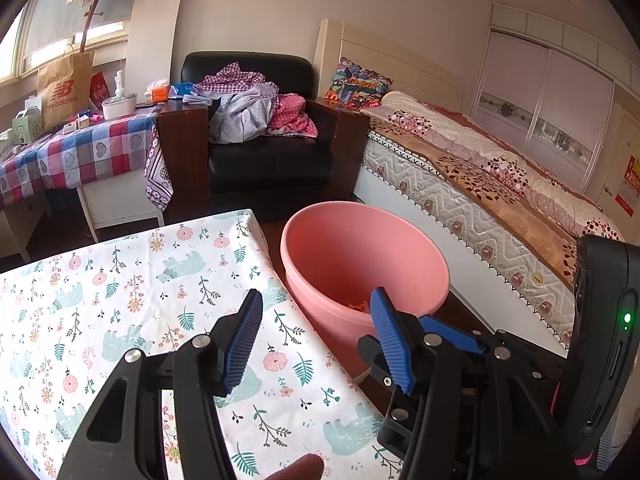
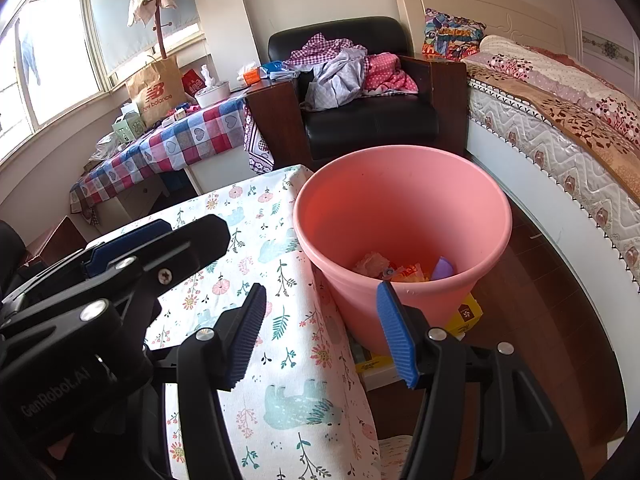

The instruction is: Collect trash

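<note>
Right now my right gripper hangs spread and empty; the pink bucket stands at twelve o'clock, trash inside. My left gripper, also spread with nothing between, has it at one o'clock, beside the floral tablecloth.

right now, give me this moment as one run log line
task: collect trash | left gripper: open, empty | right gripper: open, empty | pink bin: trash inside | floral tablecloth: no trash seen
</note>
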Tool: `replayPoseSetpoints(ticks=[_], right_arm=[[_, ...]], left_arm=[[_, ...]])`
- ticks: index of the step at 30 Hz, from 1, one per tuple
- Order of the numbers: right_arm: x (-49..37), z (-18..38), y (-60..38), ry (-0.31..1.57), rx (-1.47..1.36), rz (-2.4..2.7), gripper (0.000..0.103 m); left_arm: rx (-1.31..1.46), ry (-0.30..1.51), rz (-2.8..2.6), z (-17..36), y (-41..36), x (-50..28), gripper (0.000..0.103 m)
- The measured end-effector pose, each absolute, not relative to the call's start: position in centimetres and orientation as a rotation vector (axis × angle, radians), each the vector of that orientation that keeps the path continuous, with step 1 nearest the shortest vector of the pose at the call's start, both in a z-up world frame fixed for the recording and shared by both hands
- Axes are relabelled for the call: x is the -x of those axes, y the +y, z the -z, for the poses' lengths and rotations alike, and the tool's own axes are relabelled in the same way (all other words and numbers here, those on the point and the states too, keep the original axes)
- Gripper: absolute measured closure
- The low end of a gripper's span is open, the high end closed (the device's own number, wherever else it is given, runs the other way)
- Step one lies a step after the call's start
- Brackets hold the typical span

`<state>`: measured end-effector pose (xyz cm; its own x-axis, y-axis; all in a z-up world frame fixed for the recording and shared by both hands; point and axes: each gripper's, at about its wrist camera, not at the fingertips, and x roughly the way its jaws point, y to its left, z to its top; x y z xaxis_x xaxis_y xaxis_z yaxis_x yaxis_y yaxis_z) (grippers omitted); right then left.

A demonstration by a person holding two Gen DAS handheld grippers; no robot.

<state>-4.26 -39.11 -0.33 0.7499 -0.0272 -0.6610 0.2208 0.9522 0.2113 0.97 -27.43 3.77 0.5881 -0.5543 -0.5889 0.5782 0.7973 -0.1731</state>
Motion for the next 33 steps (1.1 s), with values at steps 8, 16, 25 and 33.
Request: replayPoseSetpoints(ticks=[8, 16, 25, 33], right_arm=[[4.3, 0.3, -39.1, 0.713, -0.286, 0.137, 0.045], [4.3, 0.3, -39.1, 0.713, -0.286, 0.138, 0.045], [4.2, 0.3, -39.1, 0.713, -0.286, 0.137, 0.045], [4.2, 0.3, -39.1, 0.714, -0.286, 0.138, 0.045]], left_arm=[[-0.038, 0.674, 0.659, -3.8, -27.4, -1.0, 0.047], [-0.039, 0.675, 0.658, -3.8, -27.5, -1.0, 0.048], [-0.038, 0.686, 0.650, -3.1, -27.4, -0.9, 0.049], [-0.047, 0.687, 0.656, -2.7, -27.5, -1.2, 0.051]])
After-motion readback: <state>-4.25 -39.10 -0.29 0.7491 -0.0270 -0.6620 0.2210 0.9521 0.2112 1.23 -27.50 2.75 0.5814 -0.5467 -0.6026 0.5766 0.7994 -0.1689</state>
